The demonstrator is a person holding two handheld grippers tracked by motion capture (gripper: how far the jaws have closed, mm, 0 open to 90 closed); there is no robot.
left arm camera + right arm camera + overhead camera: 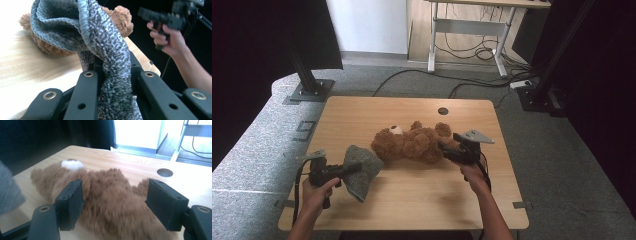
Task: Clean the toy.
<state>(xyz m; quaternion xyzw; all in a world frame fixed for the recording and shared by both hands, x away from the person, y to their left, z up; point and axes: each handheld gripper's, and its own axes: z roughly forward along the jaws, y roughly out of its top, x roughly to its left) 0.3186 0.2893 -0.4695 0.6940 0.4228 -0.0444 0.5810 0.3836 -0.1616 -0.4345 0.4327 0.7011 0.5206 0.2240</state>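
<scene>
Two hand-held grippers at a tabletop, getting a grey knit hat ready to go on a brown teddy bear.

Landmark: teddy bear (pixel 417 143), lying on its back mid-tabletop (pixel 412 205), head to the left. Nearest, by bear's head: left gripper (pixel 357 167) clamped tight on rim of knit hat (pixel 362 170), hat hanging open, just beside the head. At bear's feet end: right gripper (pixel 444 148), jaws wide, straddling the body w/o pinching; fur looks blurred. Step, prob.: positioning. Next move likely needs right gripper to steady bear, hat opening lined up w/ head.
</scene>
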